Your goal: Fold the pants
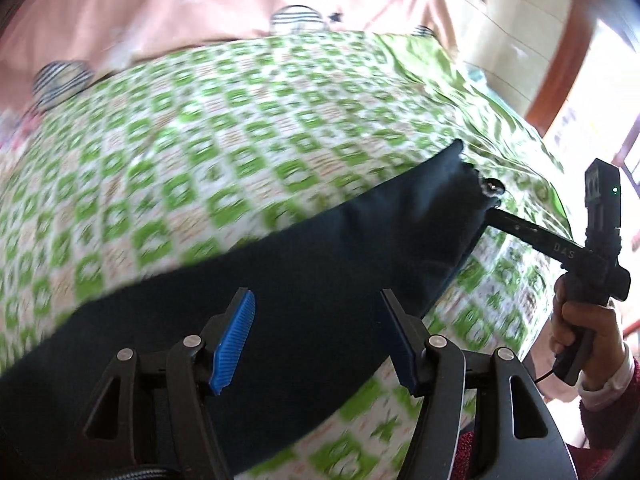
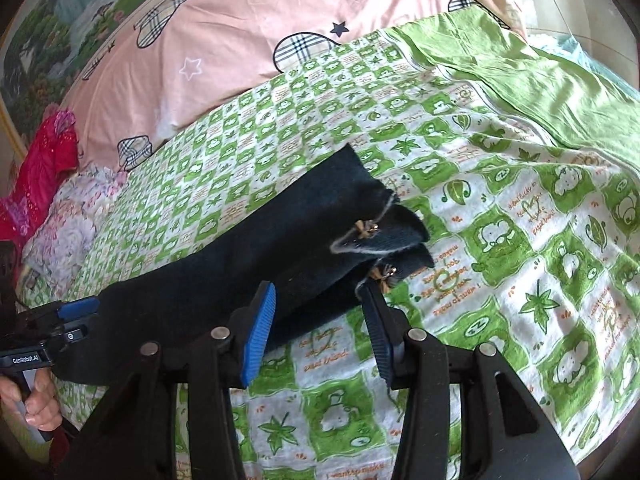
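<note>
Dark navy pants (image 1: 304, 264) lie stretched flat across a bed with a green and white patterned sheet (image 1: 200, 128). My left gripper (image 1: 316, 336) is open just above the pants' middle, blue pads apart, holding nothing. The right gripper also shows in the left wrist view (image 1: 490, 192) at the far cuff end. In the right wrist view the pants (image 2: 248, 248) run from lower left to the cuffs with small bows (image 2: 368, 230). My right gripper (image 2: 320, 328) is open, its fingers either side of the cuff end, not clamped. The left gripper shows at the left edge (image 2: 76, 312).
A pink duvet with plaid shapes (image 2: 240, 40) lies at the bed's far side. A red garment (image 2: 44, 168) and a floral pillow (image 2: 68, 232) sit at the left. A plain green sheet fold (image 2: 520, 72) lies at the right. A wall and wooden door frame (image 1: 560, 60) stand beyond.
</note>
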A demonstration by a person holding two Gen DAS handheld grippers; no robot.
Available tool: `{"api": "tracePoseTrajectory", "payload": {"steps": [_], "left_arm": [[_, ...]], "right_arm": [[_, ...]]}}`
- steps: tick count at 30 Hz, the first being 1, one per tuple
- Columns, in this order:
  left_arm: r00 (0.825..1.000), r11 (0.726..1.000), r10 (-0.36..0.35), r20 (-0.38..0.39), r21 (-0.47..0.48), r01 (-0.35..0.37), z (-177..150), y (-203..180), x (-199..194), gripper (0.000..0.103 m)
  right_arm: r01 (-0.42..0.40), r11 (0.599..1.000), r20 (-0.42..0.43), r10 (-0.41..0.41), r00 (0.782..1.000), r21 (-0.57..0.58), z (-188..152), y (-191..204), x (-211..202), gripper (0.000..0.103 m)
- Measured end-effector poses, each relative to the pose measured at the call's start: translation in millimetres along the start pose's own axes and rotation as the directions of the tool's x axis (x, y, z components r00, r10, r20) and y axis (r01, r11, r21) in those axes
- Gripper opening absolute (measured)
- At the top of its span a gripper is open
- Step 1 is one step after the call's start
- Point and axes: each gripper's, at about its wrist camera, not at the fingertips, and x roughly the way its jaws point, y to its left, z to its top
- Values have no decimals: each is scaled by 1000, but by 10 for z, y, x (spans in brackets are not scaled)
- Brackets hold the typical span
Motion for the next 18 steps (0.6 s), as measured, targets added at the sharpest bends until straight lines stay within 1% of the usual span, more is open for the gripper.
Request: {"api": "tracePoseTrajectory", "payload": {"steps": [3, 6, 7, 8, 11, 14, 15, 16, 18], "left_arm": [[999, 997, -45, -22, 58, 46, 275, -143, 181, 64], [995, 992, -89, -45, 89, 93, 525, -266, 363, 64], [991, 987, -116, -60, 105, 122, 638, -333, 460, 64], [989, 984, -129, -70, 113, 137, 705, -380, 524, 64], [985, 978, -141, -103, 138, 155, 910, -525, 750, 64], [980, 972, -157, -123, 154, 175, 1013, -631, 896, 64], [977, 969, -167, -134, 161, 188, 1043, -671, 944, 64], [975, 966, -173, -141, 167, 195, 1062, -703, 981, 64], [973, 963, -172, -151, 180, 199, 1094, -768, 1046, 64]], "right_arm": [[-14, 1000, 13, 14, 1000, 17, 31, -46, 6, 46], [-31, 999, 13, 31, 999, 41, 51, -98, 27, 46], [-34, 998, 12, 34, 999, 51, 55, -122, 33, 46], [-40, 997, 15, 39, 999, 64, 58, -142, 35, 46], [-64, 994, 18, 63, 998, 84, 78, -176, 53, 46], [-74, 993, 32, 72, 997, 96, 95, -200, 59, 45], [-79, 992, 32, 76, 997, 99, 105, -210, 68, 38], [-74, 993, 34, 71, 997, 94, 111, -215, 70, 22], [-68, 994, 40, 65, 997, 80, 119, -225, 54, 6]]}}
